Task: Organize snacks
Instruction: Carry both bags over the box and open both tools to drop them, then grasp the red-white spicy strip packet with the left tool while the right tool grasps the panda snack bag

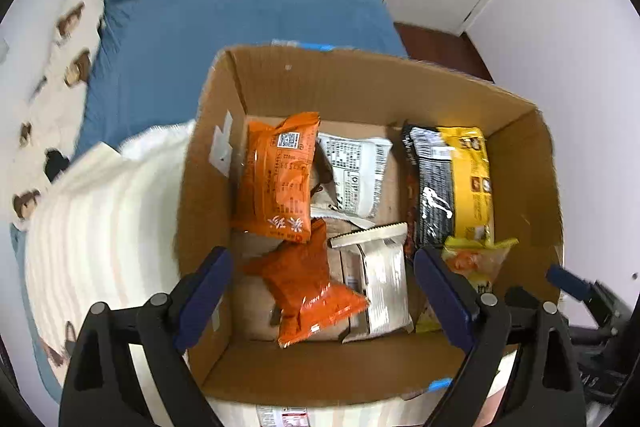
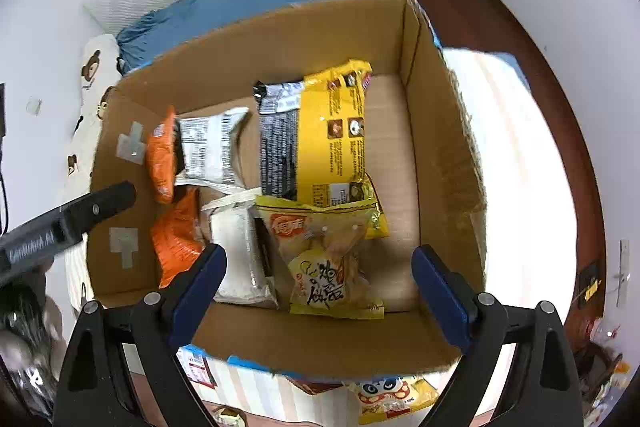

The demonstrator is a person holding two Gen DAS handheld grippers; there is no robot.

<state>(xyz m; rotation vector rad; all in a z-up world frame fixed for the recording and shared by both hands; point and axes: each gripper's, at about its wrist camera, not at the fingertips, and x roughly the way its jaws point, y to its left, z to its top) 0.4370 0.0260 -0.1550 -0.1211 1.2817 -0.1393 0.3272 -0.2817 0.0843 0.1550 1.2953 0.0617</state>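
A bed with a blue sheet and a striped cream blanket carries an open cardboard box. Inside it, two orange packets lie at nine o'clock, white packets in the middle, a black-and-yellow noodle pack at two o'clock, a yellow snack bag at six. Above the box, the left gripper and right gripper both hang with jaws apart and empty.

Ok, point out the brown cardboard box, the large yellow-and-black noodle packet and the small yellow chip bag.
Brown cardboard box [image 2: 280, 39]: right wrist view, far inner wall.
Large yellow-and-black noodle packet [image 2: 324, 135]: right wrist view, yellow panel.
Small yellow chip bag [image 2: 328, 267]: right wrist view, printed front.
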